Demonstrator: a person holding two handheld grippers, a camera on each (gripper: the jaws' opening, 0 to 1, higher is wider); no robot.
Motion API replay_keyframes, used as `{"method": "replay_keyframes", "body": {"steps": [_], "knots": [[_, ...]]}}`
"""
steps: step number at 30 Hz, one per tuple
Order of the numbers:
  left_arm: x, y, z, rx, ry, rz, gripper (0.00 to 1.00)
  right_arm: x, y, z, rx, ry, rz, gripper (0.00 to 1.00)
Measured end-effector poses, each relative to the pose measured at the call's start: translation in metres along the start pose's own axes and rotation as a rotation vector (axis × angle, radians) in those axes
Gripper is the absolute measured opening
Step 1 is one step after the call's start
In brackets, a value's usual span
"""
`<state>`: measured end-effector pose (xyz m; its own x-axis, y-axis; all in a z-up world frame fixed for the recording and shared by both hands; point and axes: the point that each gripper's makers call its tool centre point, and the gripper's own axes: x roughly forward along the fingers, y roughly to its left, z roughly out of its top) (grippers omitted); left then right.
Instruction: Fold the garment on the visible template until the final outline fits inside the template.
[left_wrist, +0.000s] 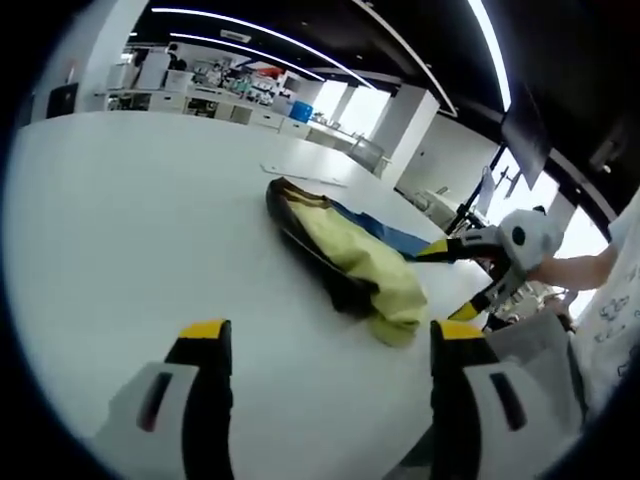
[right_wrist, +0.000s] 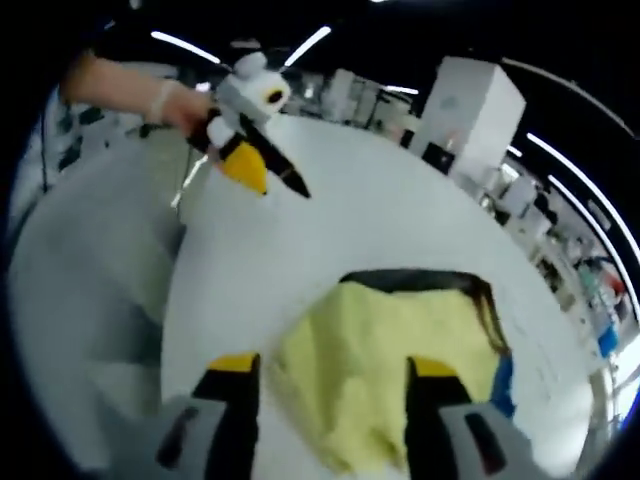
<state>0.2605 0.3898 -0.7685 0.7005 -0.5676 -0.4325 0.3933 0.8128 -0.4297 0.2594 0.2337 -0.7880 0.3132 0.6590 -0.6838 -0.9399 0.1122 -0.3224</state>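
The wide, smooth white worktop carries the garment, a soft, rumpled yellow piece edged in black with blue beneath, lying bunched mid-surface, so I'd say the fold is only partway. Left hand-held gripper hangs wide and empty short of it. Right hand-held gripper spreads over the yellow cloth, gripping nothing; next it needs a hem.
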Motion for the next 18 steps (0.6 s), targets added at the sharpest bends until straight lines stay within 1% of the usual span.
{"method": "replay_keyframes", "body": {"steps": [1, 3, 5, 7, 8, 9, 12, 17, 18], "knots": [[0.000, 0.000, 0.000, -0.001, 0.000, 0.001, 0.79, 0.002, 0.000, -0.001, -0.055, 0.024, -0.020, 0.51], [0.000, 0.001, -0.001, -0.001, 0.001, 0.001, 0.79, 0.006, 0.005, 0.002, -0.152, 0.035, -0.026, 0.49], [0.001, 0.000, -0.002, -0.004, 0.000, -0.002, 0.79, 0.011, 0.011, 0.002, -0.181, 0.041, -0.019, 0.47], [0.001, 0.000, -0.002, -0.005, 0.001, -0.002, 0.79, 0.010, 0.016, 0.005, -0.222, 0.058, -0.022, 0.41], [0.002, -0.001, -0.003, -0.006, 0.000, -0.003, 0.79, 0.016, 0.016, 0.004, -0.249, 0.060, -0.030, 0.39], [0.002, -0.001, -0.003, -0.009, -0.001, -0.005, 0.79, 0.018, 0.016, 0.002, -0.254, 0.065, -0.032, 0.35], [0.004, -0.003, -0.005, -0.010, 0.003, -0.007, 0.79, 0.026, 0.019, -0.003, -0.265, 0.092, -0.022, 0.30], [0.006, -0.003, -0.007, -0.018, 0.003, -0.012, 0.79, 0.031, 0.014, -0.008, -0.256, 0.115, -0.038, 0.14], [0.006, -0.004, -0.008, -0.017, 0.006, -0.013, 0.79, 0.030, 0.014, -0.009, -0.256, 0.118, -0.041, 0.09]]}}
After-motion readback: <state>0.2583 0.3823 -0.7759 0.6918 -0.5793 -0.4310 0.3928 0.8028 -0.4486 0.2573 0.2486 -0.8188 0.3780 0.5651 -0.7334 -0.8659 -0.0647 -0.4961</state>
